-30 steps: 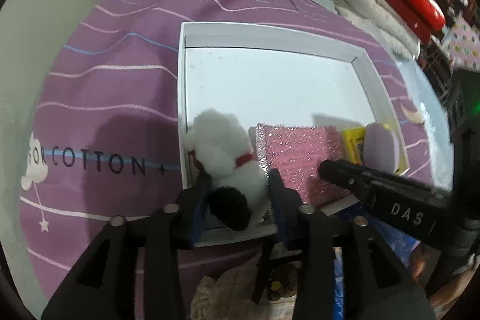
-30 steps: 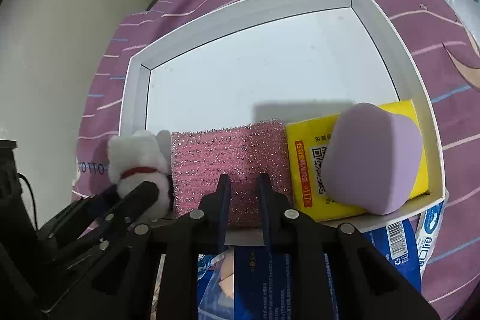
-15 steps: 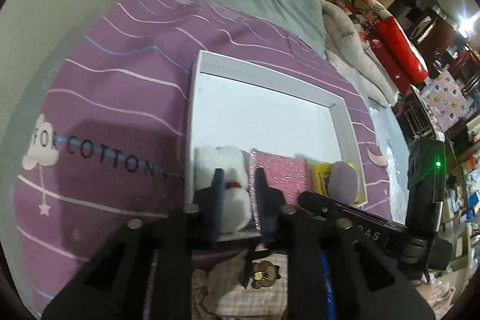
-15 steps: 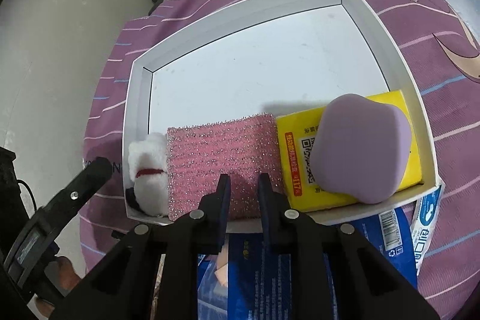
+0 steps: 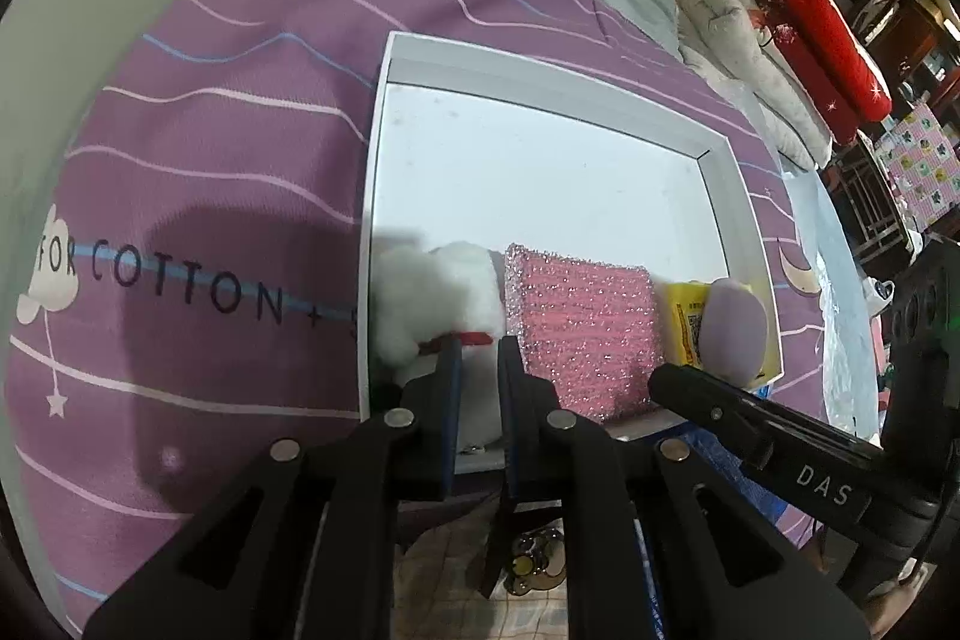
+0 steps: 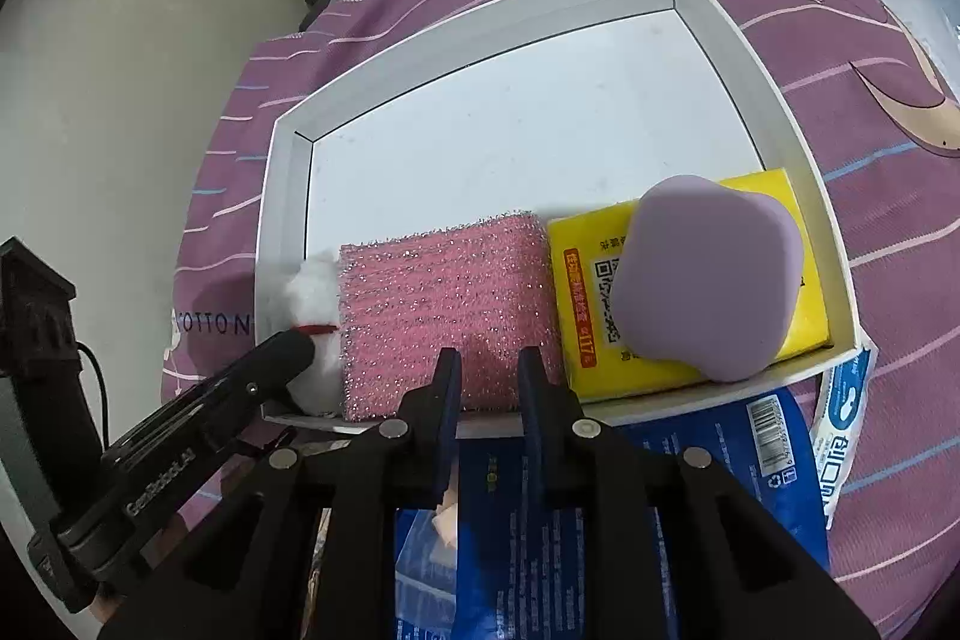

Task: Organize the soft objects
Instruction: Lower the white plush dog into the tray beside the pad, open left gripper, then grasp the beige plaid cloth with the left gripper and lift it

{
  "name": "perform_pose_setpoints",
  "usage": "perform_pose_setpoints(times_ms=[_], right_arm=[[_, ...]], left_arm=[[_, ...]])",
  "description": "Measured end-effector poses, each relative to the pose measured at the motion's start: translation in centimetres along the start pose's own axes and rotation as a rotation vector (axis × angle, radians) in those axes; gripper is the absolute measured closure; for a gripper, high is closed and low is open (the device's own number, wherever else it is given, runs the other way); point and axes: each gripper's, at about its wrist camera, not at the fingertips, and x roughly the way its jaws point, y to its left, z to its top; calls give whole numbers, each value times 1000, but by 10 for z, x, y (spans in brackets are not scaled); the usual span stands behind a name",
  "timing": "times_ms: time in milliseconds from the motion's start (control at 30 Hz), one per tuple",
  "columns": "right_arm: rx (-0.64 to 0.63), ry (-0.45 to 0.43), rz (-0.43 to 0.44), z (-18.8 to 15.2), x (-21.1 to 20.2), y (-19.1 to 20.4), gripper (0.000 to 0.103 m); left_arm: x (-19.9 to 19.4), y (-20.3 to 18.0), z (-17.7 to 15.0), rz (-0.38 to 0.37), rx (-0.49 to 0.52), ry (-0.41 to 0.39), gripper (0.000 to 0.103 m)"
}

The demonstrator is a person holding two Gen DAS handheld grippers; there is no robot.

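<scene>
A shallow white rectangular tray (image 5: 729, 196) lies on a bed under a purple striped cotton cover (image 5: 228, 148), and the soft things sit in a row along its near wall. At the near left corner is a small white plush toy with a red collar (image 5: 441, 292), its long axis running near to far, pale fluffy end toward the far side; which end is the head cannot be told. Just right of it, touching, a pink glittery rectangular scrub sponge (image 6: 444, 304) lies flat, long axis left to right. Next comes a yellow packet with a printed code (image 6: 585, 316), and a lilac rounded foam pad (image 6: 708, 274) rests on top of it by the right wall. The left claw (image 5: 478, 370) has just been closing; its tips stand narrow over the toy's near end, nothing visibly pinched. The right claw (image 6: 489, 376) hangs over the sponge's near edge, narrowly parted, holding nothing.
</scene>
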Motion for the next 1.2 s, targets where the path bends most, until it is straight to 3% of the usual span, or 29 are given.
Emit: perform_pose_setpoints(times_ms=[167,367,600,867,1000,1200], right_arm=[[-1,0,7,-2,-8,1,84],[2,0,12,-4,-18,3,83],[22,-5,7,-7,-30,-3,75],[30,9,13,-9,-36,-5,74],[26,13,26,-10,-37,-4,58],[21,2,46,-11,-43,0,57]], left_arm=[[-1,0,0,20,-27,6,87],[-11,-7,-4,17,-8,-3,74],[-22,-22,-9,8,27,-6,73],[-21,-31,-13,44,50,35,72],[-23,-33,-13,47,55,43,72],[-28,-30,-15,42,48,51,72]])
